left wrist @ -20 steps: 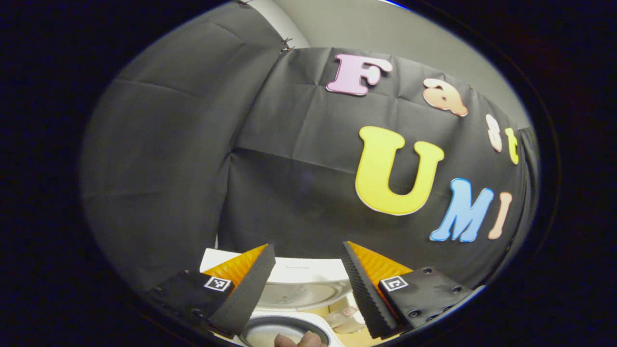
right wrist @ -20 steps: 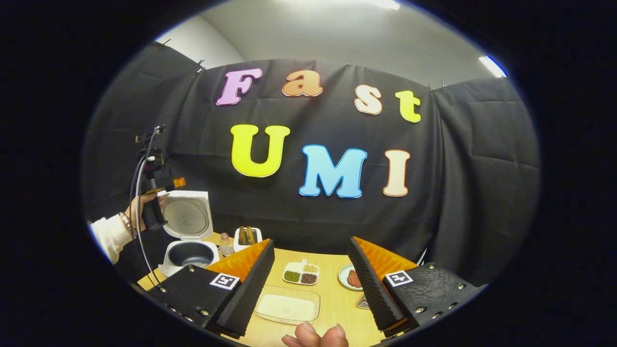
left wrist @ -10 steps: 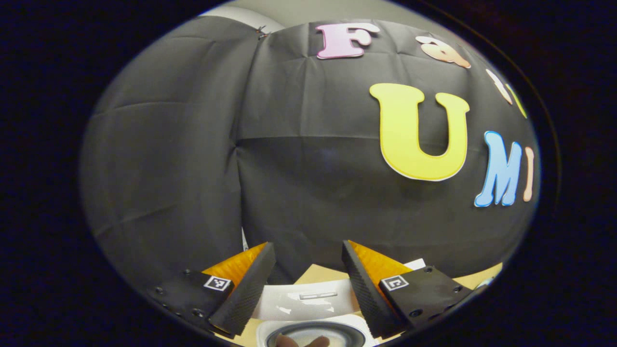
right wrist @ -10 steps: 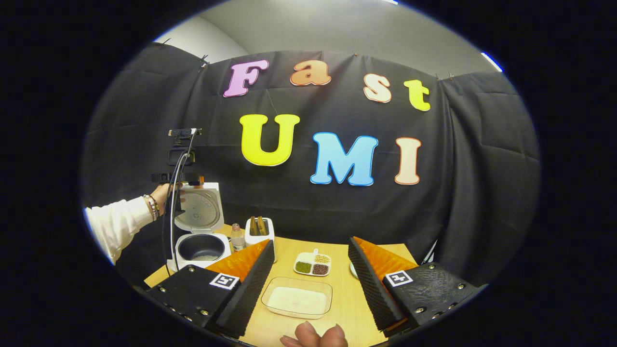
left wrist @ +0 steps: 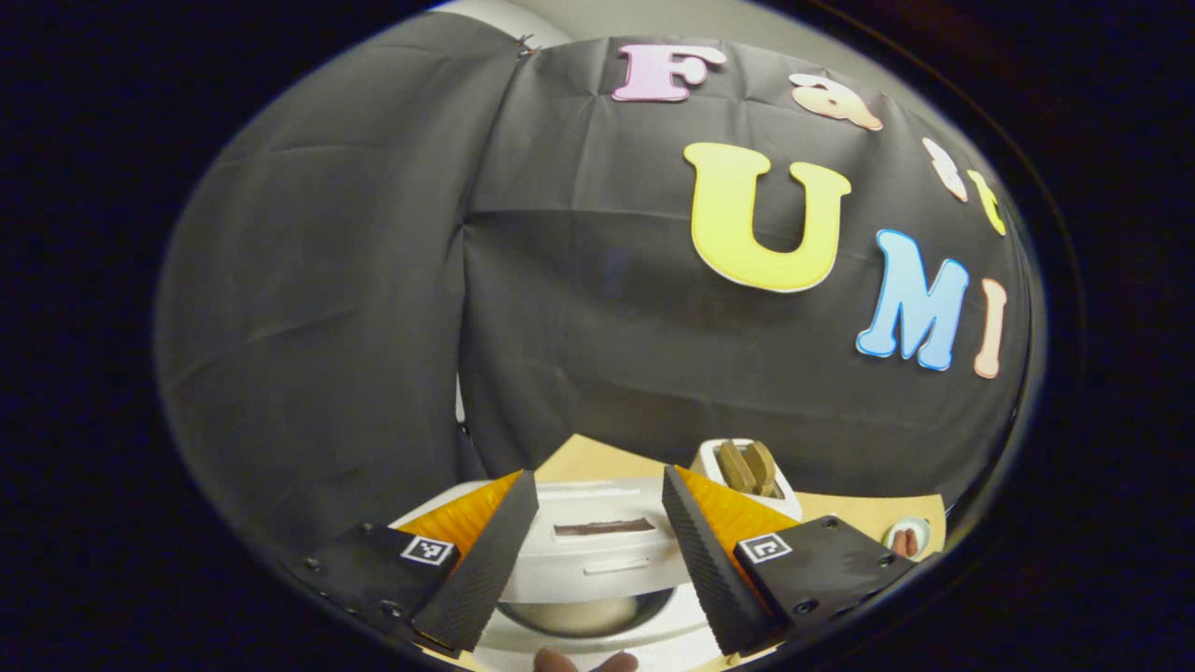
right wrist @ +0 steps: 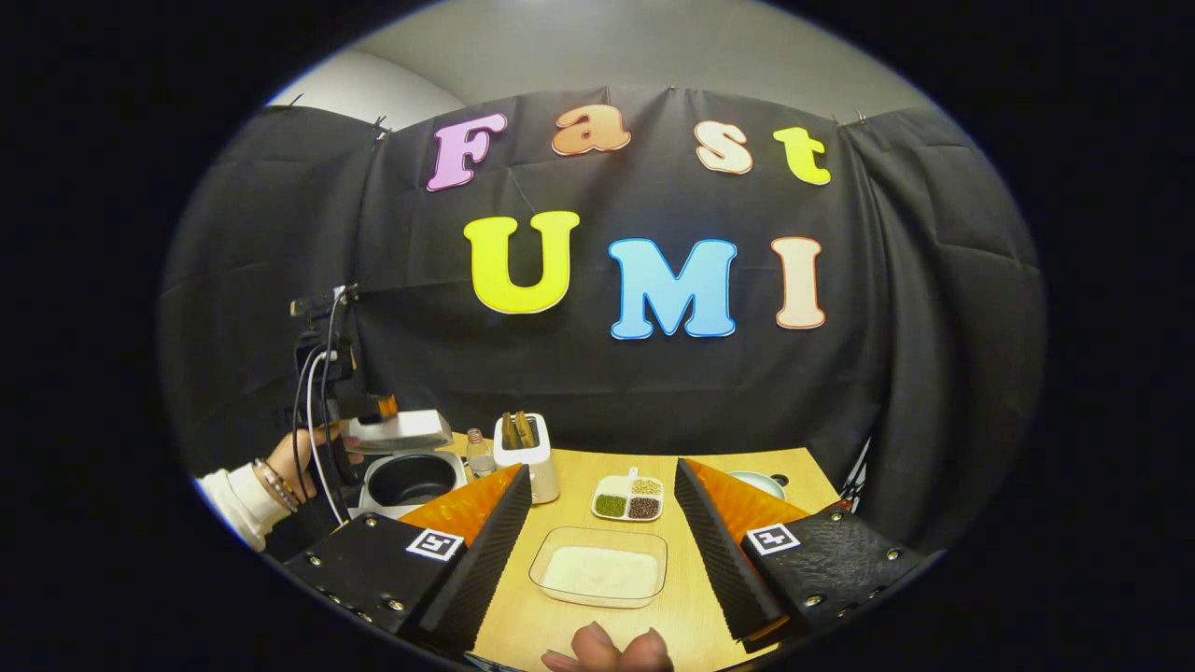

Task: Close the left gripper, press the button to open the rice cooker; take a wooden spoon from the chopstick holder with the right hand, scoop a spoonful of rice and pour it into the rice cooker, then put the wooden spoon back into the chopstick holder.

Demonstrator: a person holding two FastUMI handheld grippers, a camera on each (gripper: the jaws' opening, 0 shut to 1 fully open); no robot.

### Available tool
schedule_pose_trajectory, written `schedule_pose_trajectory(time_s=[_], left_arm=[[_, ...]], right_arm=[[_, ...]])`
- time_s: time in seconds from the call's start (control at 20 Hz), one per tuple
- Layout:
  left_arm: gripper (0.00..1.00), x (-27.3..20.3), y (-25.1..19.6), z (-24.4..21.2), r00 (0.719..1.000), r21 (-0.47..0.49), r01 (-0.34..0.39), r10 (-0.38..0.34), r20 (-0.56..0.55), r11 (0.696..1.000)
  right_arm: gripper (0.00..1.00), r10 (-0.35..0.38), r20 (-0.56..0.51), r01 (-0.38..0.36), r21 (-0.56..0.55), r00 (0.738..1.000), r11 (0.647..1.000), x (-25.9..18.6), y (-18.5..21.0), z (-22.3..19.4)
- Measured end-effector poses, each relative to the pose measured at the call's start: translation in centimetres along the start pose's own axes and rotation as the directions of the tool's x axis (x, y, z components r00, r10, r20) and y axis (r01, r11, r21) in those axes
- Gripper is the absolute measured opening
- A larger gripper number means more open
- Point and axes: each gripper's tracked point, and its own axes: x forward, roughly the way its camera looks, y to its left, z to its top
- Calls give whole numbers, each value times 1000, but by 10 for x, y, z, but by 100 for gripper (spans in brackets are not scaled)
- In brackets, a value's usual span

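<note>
A: Count of grippers?
B: Two. Left gripper (left wrist: 597,537) spread wide, gripping nothing, poised over the white lid (left wrist: 597,551) of one rice cooker (right wrist: 408,471); lid tilted partway down over the pot in the right gripper view. Right gripper (right wrist: 602,532) likewise spread wide, empty, above the wooden table (right wrist: 747,467).

A: Task items?
B: One chopstick holder (right wrist: 530,459), white, upright, just right of the cooker; two brown wooden handles (right wrist: 516,429) inside, spoon not distinguishable. One clear tray of rice (right wrist: 602,571) between the right gripper's fingers.

A: Others?
B: One small bottle (right wrist: 479,453) between cooker and holder. One divided dish (right wrist: 630,497) with three grain fills. One plate (right wrist: 756,483) at far right.
</note>
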Motion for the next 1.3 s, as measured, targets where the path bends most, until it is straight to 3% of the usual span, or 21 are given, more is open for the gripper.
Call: schedule_pose_trajectory(time_s=[0.25,0.6,1.1,1.2,1.3], left_arm=[[94,-1,-3,-71,996,67,-37,43,-83,997],[96,-5,-4,-130,976,115,-76,98,-194,990],[98,0,-3,-128,987,94,-68,81,-142,993],[98,-7,-9,-129,978,85,-27,44,-202,996],[100,-24,-19,-134,967,8,-9,10,-254,1000]], right_arm=[[95,20,-12,-20,10,1000,1000,-1,5,-6],[94,20,-28,-19,23,999,1000,-7,1,-12],[95,23,-35,-20,83,999,996,-17,1,-14],[94,15,-21,-14,73,1000,997,-20,-3,-8],[94,0,-20,1,59,1000,998,-25,-9,-9]])
